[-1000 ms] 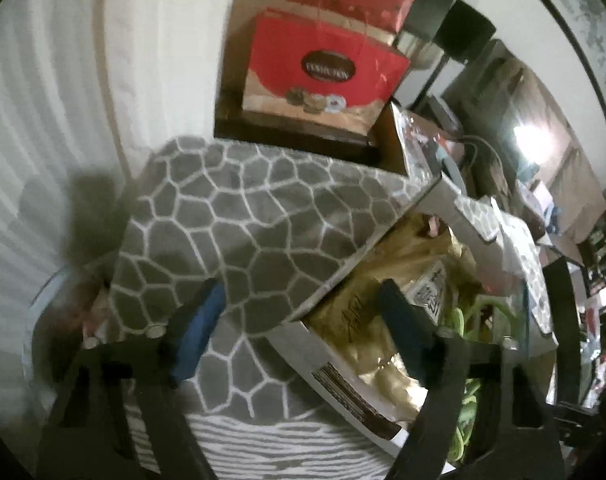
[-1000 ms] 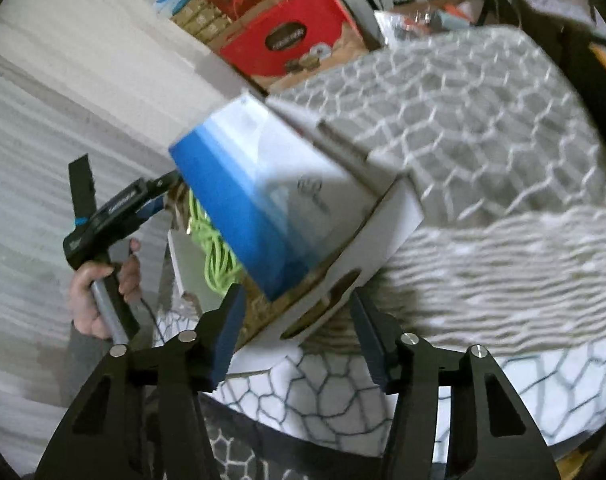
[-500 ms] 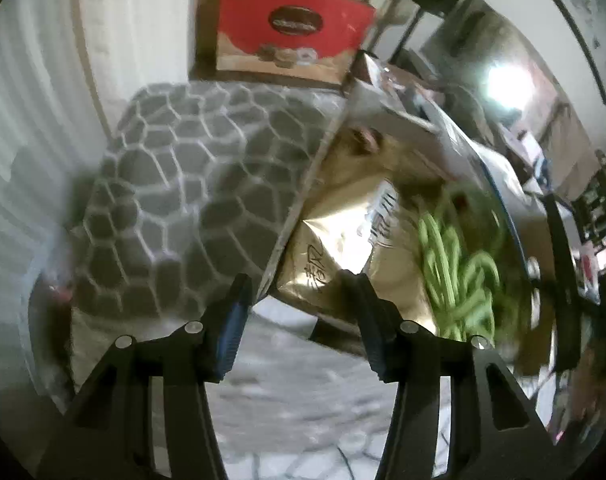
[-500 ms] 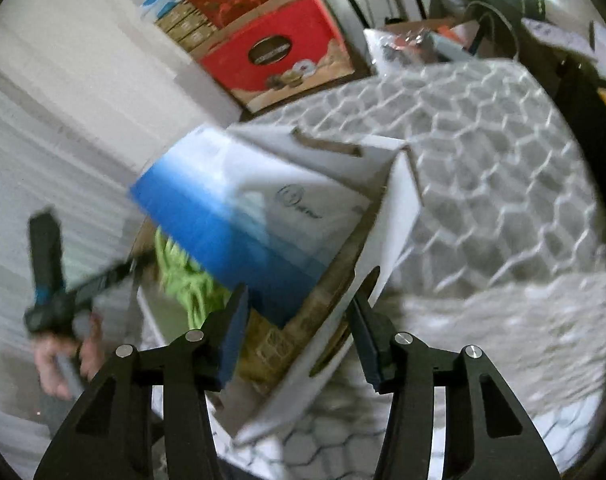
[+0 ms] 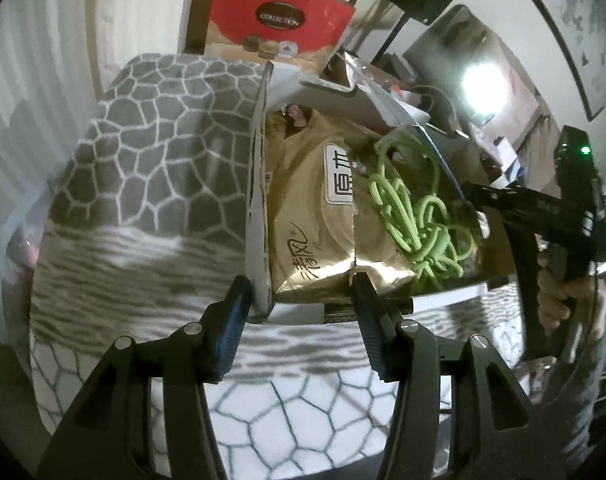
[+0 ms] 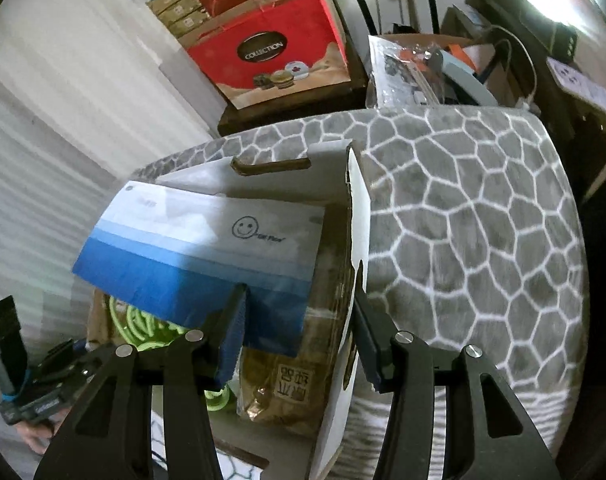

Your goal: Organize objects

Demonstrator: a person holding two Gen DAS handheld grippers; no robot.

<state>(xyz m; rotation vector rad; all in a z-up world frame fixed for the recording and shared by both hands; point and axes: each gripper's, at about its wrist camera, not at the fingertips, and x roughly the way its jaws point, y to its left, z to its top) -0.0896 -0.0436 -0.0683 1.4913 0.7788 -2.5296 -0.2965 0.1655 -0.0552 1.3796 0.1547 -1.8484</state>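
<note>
An open white cardboard box stands on a grey patterned blanket. Inside lie a gold snack bag and a tangle of green cord. My left gripper is open, its fingers at the box's near edge on either side of the corner. In the right wrist view the box's side wall and its blue and white lid flap show. My right gripper is open, its jaws standing on either side of the box wall and flap edge. The right gripper also appears in the left wrist view, at the box's far side.
A red gift bag and stacked boxes stand behind the blanket against a white wall. Cluttered shelves and cables fill the right side. The other hand-held gripper shows at lower left in the right wrist view.
The box has turned so its open inside faces the left camera. The left gripper has come to the box's near edge. The right gripper has closed in on the lid flap and wall.
</note>
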